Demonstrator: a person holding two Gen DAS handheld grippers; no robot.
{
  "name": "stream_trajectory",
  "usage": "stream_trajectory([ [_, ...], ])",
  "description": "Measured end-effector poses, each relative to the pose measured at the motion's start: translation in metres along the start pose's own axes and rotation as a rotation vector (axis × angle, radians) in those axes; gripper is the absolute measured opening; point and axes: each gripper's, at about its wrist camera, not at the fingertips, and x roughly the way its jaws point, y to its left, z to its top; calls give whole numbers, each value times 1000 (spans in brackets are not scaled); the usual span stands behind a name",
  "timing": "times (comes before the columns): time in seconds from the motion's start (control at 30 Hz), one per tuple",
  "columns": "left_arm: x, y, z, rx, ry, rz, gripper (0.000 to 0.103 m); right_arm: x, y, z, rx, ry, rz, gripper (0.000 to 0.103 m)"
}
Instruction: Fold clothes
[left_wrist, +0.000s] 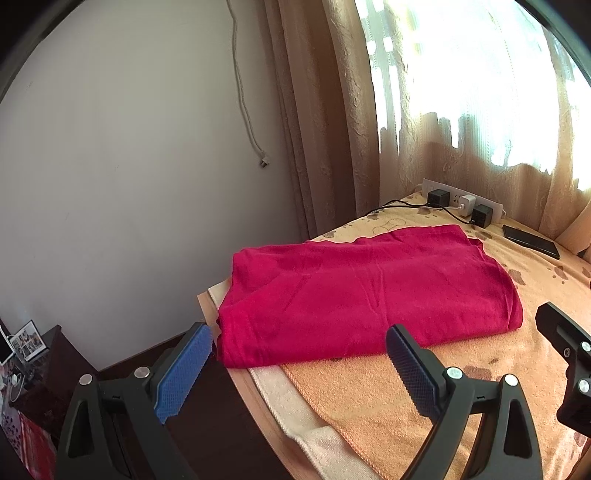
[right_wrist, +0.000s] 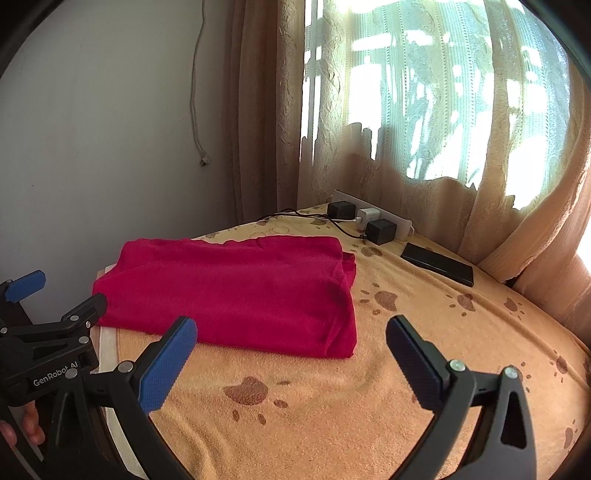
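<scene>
A red garment (left_wrist: 365, 291) lies folded into a flat rectangle on the orange paw-print towel (left_wrist: 424, 398) that covers the table. It also shows in the right wrist view (right_wrist: 236, 291). My left gripper (left_wrist: 299, 369) is open and empty, held just in front of the garment's near left edge. My right gripper (right_wrist: 291, 365) is open and empty, over the towel in front of the garment's near right corner. The left gripper shows at the left edge of the right wrist view (right_wrist: 55, 321).
A white power strip (right_wrist: 373, 218) with black and white plugs lies at the table's back by the curtain (right_wrist: 406, 147). A black phone (right_wrist: 437, 264) lies to its right. The table's wooden left edge (left_wrist: 236, 384) drops to a dark floor.
</scene>
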Motion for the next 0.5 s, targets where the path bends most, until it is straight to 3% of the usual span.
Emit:
stream_trajectory([
  [0.5,4,4,-1,-19,10,5,97,4,1,-2,-1,15,2,103],
])
